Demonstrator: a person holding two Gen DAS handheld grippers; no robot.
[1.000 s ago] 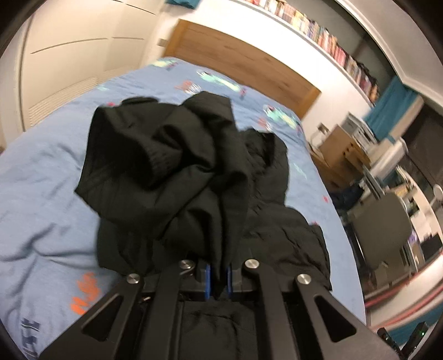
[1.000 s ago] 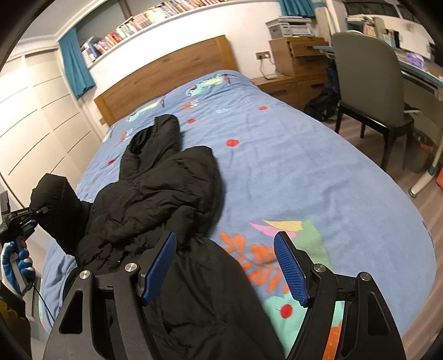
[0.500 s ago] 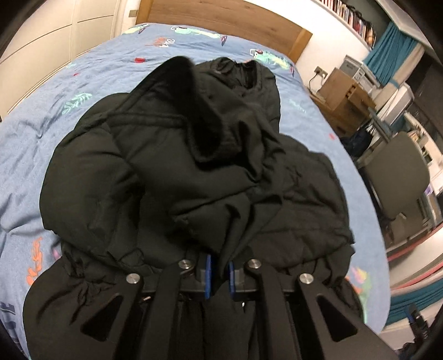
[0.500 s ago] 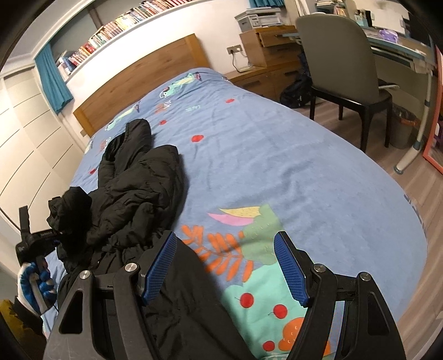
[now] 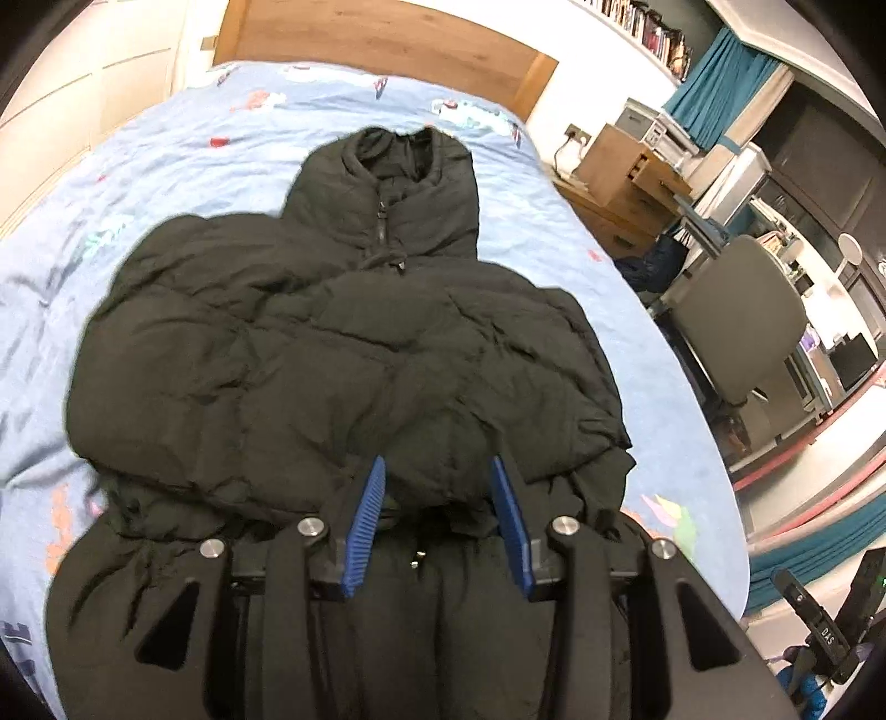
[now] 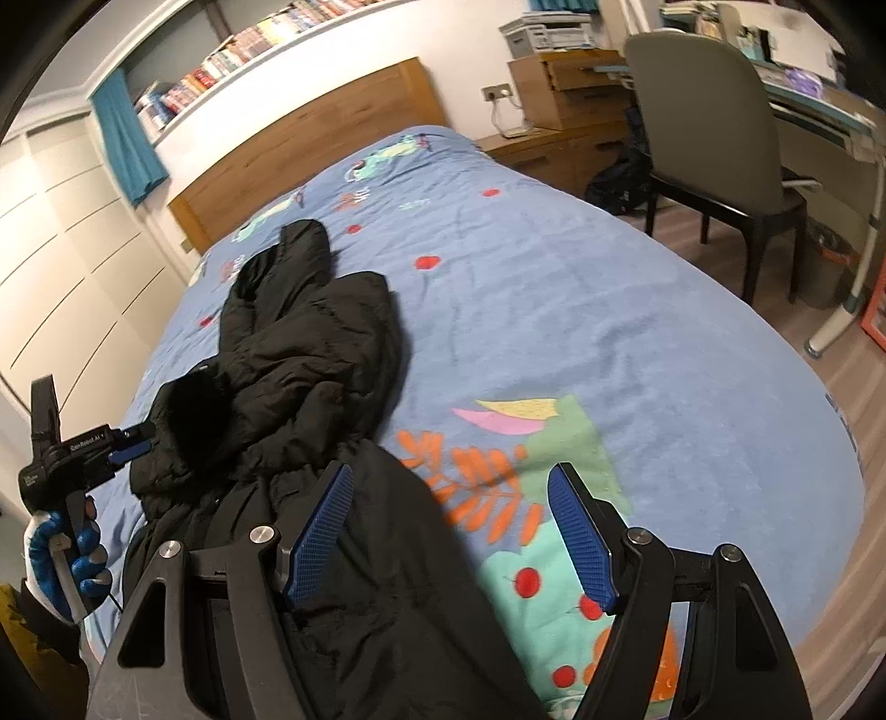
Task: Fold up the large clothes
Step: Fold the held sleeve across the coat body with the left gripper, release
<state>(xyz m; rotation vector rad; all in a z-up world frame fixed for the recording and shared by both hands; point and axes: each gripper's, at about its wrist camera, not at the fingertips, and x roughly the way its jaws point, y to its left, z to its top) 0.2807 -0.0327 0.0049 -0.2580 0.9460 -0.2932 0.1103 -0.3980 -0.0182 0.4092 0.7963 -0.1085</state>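
Black puffer jacket [image 5: 343,354] lies on the bed [image 5: 166,155], sleeve folded over chest. My left tongs [image 5: 437,498] opening, letting it go; right tongs [image 6: 451,531] spread, empty. Soft, bulky, slippery – I'd grab hem or cuff seams w/ both.

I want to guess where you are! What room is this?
Most likely a bedroom. A big bed with a wooden headboard fills it, a black jacket lies on top, and a desk chair and a shelf of books stand by the walls.
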